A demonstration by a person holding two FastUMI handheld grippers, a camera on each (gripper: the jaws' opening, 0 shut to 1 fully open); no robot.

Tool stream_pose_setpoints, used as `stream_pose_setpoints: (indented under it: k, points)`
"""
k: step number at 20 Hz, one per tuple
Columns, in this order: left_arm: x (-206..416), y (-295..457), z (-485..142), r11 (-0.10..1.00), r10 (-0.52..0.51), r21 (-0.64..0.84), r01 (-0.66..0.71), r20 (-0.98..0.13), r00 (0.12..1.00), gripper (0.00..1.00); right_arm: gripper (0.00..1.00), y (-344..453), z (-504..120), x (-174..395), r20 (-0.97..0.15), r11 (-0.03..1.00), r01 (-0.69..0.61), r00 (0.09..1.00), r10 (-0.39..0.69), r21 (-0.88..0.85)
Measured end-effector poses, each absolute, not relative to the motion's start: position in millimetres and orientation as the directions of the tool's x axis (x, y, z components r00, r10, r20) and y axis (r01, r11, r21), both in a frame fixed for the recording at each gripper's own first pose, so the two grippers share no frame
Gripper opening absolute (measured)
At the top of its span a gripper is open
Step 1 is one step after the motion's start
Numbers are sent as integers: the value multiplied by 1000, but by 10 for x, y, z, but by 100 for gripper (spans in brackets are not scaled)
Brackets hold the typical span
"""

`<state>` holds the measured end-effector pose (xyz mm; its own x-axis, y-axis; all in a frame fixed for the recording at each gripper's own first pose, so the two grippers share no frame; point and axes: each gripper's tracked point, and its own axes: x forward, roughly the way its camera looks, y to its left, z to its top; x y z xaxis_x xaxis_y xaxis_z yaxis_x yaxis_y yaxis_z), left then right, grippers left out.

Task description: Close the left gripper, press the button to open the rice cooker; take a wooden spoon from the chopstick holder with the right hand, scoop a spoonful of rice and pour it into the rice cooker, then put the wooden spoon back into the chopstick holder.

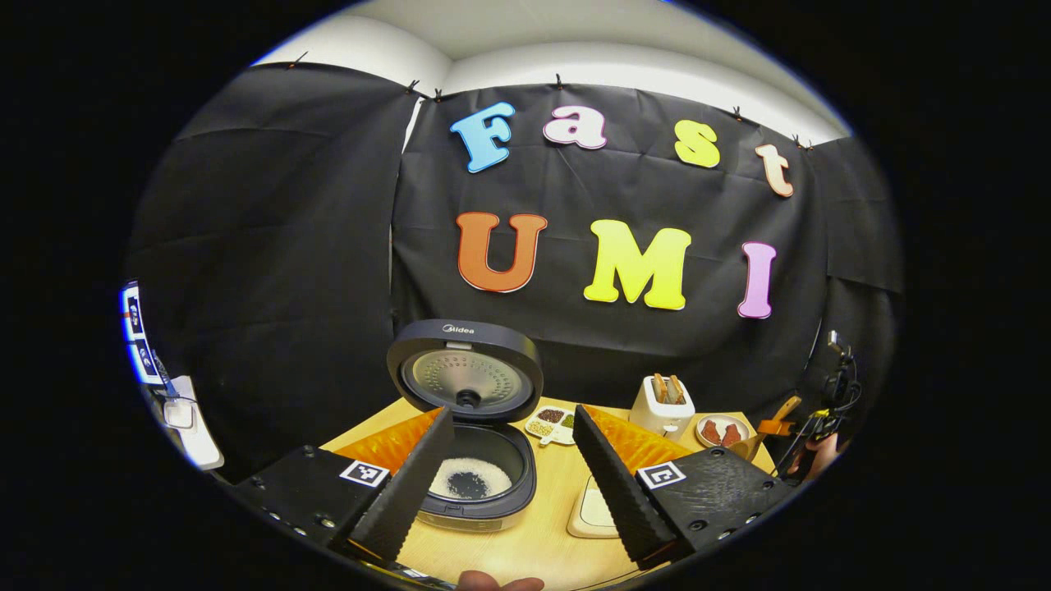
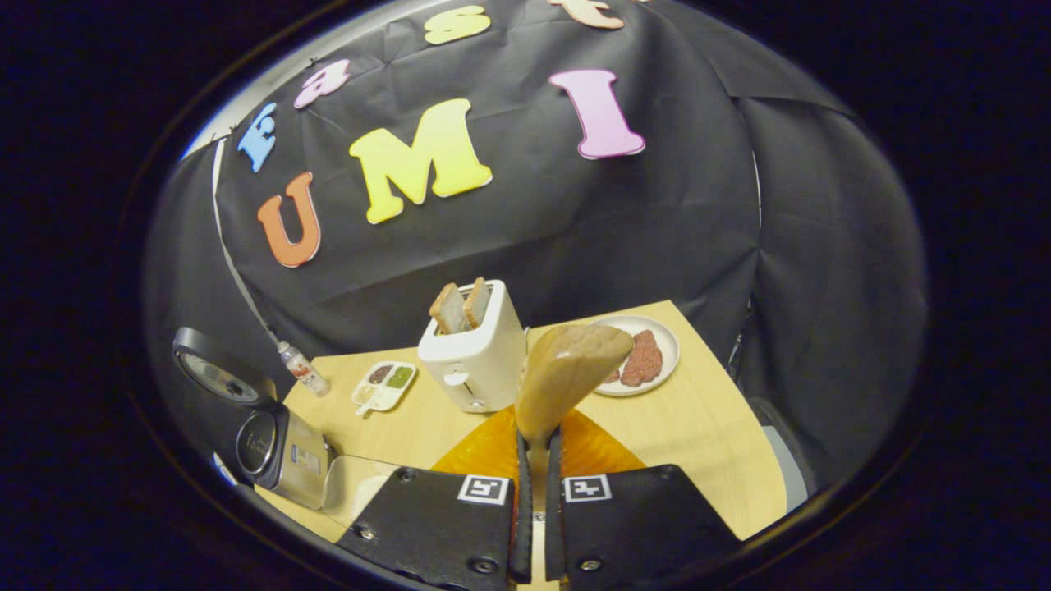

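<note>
Up front in the left gripper view, the left gripper [image 1: 513, 460] hangs with fingers spread apart above the rice cooker [image 1: 476, 476], whose lid [image 1: 465, 373] stands up and whose pot holds rice on the bench [image 1: 542, 538]. Over in the right gripper view, the right gripper [image 2: 534, 484] is clamped on the wooden spoon [image 2: 566, 373], bowl raised before the toaster [image 2: 476, 349] and plate [image 2: 657, 349].
</note>
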<state>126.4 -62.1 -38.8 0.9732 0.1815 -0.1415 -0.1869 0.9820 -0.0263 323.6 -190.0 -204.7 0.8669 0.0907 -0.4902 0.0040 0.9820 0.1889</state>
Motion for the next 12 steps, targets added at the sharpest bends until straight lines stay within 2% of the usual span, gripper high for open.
stream_pose_setpoints:
  k: [6, 12]
  points:
    - [1240, -530, -290, 967, 241, -44, -250, -144, 960, 95, 12, -1864, -2678, 3346, -550, 979, 2, 828, 112, 203]
    - [1229, -419, -126, 962, 266, -22, -270, -121, 956, 95, 18, -1905, -2802, 3330, -552, 979, 17, 828, 100, 203]
